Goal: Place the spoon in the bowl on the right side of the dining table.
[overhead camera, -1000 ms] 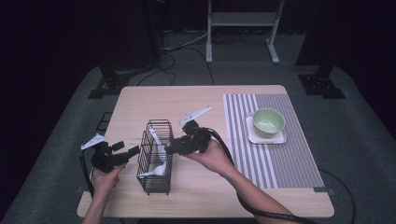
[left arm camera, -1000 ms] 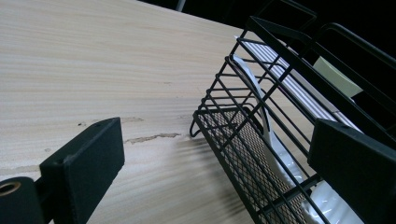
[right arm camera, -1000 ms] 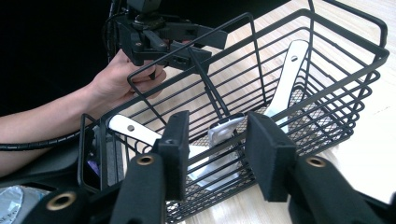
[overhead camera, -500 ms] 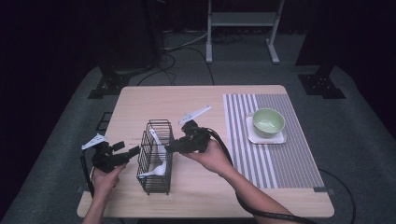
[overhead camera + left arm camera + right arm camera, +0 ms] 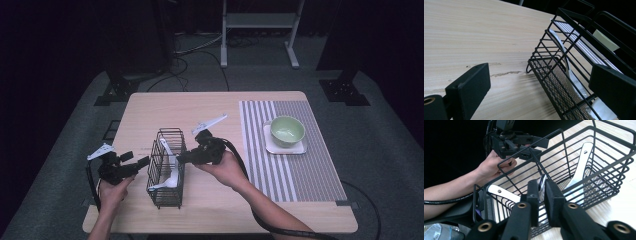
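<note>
A black wire basket [image 5: 170,131] stands on the wooden table's left half with white spoons [image 5: 172,174] leaning inside. My right gripper [image 5: 181,159] reaches in over its right rim. In the right gripper view the right gripper [image 5: 541,186] has just been closing its jaws, and they now pinch the pale handle tip of a white spoon [image 5: 541,182]. Two more white spoons [image 5: 580,172] lie against the basket's wires [image 5: 599,132]. My left gripper [image 5: 145,162] is open at the basket's left side. In the left gripper view the left gripper [image 5: 542,72] has its jaws wide apart around the basket's near wall [image 5: 564,30].
A grey striped mat [image 5: 300,170] covers the table's right part. On it sits a white square plate [image 5: 270,145] with a green bowl [image 5: 287,131]. Bare wood lies behind the basket. Stands and cables are on the dark floor beyond the table.
</note>
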